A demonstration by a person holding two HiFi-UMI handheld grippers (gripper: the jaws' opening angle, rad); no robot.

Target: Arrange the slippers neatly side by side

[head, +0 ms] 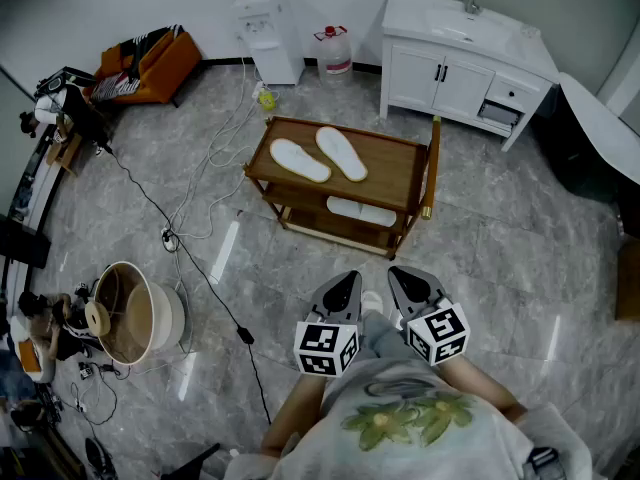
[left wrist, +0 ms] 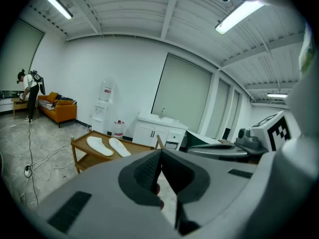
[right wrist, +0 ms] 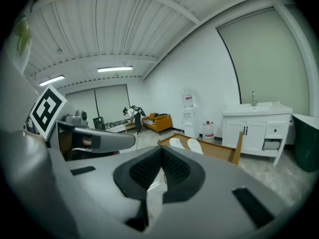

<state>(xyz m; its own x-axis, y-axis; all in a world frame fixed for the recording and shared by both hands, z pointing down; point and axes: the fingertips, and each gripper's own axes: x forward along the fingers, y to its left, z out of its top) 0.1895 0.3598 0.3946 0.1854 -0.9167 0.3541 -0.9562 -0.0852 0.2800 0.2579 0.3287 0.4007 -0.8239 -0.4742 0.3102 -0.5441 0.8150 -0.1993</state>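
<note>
Two white slippers lie on the top shelf of a wooden cart (head: 402, 173): the left slipper (head: 299, 160) points left and away, the right slipper (head: 341, 153) angles beside it, heels spread apart. Both also show in the left gripper view, left slipper (left wrist: 99, 146) and right slipper (left wrist: 119, 147), and in the right gripper view (right wrist: 185, 144). My left gripper (head: 349, 280) and right gripper (head: 397, 276) hover close to my body, well short of the cart. Both are shut with nothing between the jaws.
Another pale slipper (head: 360, 211) lies on the cart's lower shelf. A white sink cabinet (head: 462, 63) stands behind the cart, a water dispenser (head: 266, 28) and bottle (head: 334, 51) at the back. Cables (head: 190, 228) trail across the floor left; a round basket (head: 130, 313) sits near left.
</note>
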